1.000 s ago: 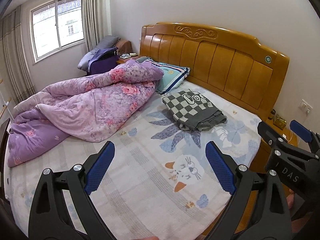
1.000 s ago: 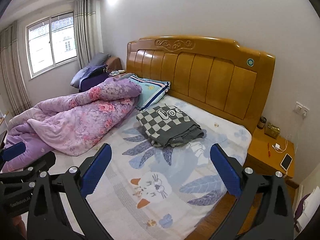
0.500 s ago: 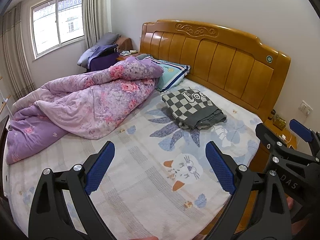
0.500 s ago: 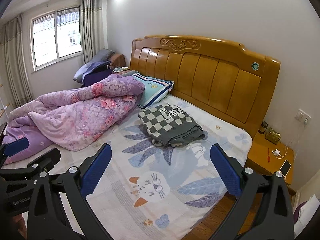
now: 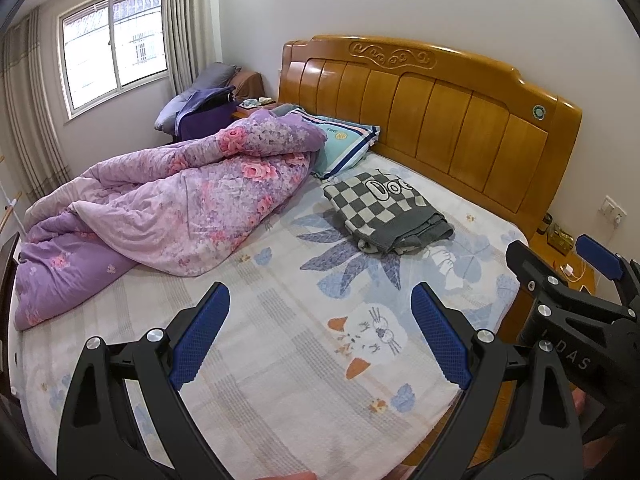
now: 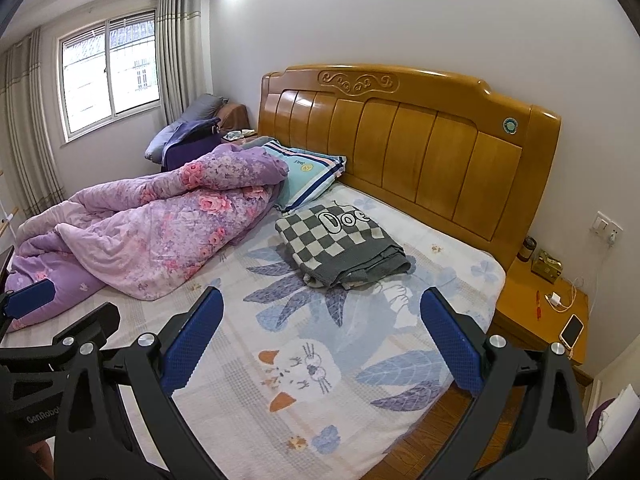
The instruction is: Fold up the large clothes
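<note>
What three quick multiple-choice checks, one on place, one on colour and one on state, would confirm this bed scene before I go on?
1. Where does the checkered garment lie?
A. on the nightstand
B. on the bed sheet, beside the striped pillow
C. on the floor

2. What colour is the quilt?
A. green
B. purple with pink flowers
C. plain white

3. How do the two grippers stand?
A. both open and empty
B. left shut on the garment
C. right shut on the quilt

Answers:
1 B, it rests folded on the sheet near the headboard.
2 B, the floral purple shows in both views.
3 A, the left gripper and right gripper show wide jaws with only sheet between.
</note>
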Available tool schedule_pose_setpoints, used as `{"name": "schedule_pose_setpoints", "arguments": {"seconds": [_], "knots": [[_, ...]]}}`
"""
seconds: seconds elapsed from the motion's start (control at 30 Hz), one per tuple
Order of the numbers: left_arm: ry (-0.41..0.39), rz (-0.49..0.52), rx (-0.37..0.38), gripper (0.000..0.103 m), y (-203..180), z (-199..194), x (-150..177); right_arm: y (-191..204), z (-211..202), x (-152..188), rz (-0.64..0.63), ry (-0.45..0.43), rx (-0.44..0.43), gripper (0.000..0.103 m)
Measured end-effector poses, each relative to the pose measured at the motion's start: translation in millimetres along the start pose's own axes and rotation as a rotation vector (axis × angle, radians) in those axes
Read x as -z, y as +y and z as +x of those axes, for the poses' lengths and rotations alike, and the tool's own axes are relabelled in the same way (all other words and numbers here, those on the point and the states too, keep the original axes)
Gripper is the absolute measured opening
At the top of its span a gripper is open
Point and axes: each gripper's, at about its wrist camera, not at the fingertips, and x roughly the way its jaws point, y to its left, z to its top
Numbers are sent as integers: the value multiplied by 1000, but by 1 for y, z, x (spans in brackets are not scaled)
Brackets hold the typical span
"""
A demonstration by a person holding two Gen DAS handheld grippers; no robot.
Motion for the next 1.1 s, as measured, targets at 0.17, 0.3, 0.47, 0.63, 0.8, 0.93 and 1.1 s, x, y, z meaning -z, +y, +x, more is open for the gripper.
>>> {"name": "schedule_pose_setpoints", "arguments": {"seconds": [0.17,0.3,0.47,0.63,0.8,0.93,1.1], "knots": [[10,-6,-1,92,-1,3,2,1,3,-1,-2,6,-2,95],[15,-13,-6,92,1,6,3,3,4,0,-4,10,2,95],[22,-19,-4,92,2,9,1,3,5,0,-3,15,3,95],[24,-21,-7,92,1,10,2,2,4,3,-2,17,3,95],[24,-21,-7,93,1,9,2,-1,3,5,-1,18,6,95],[26,-30,-8,92,2,11,4,-2,3,6,0,21,7,95],[23,-27,-14,92,1,10,4,-6,1,8,3,22,10,95]]}}
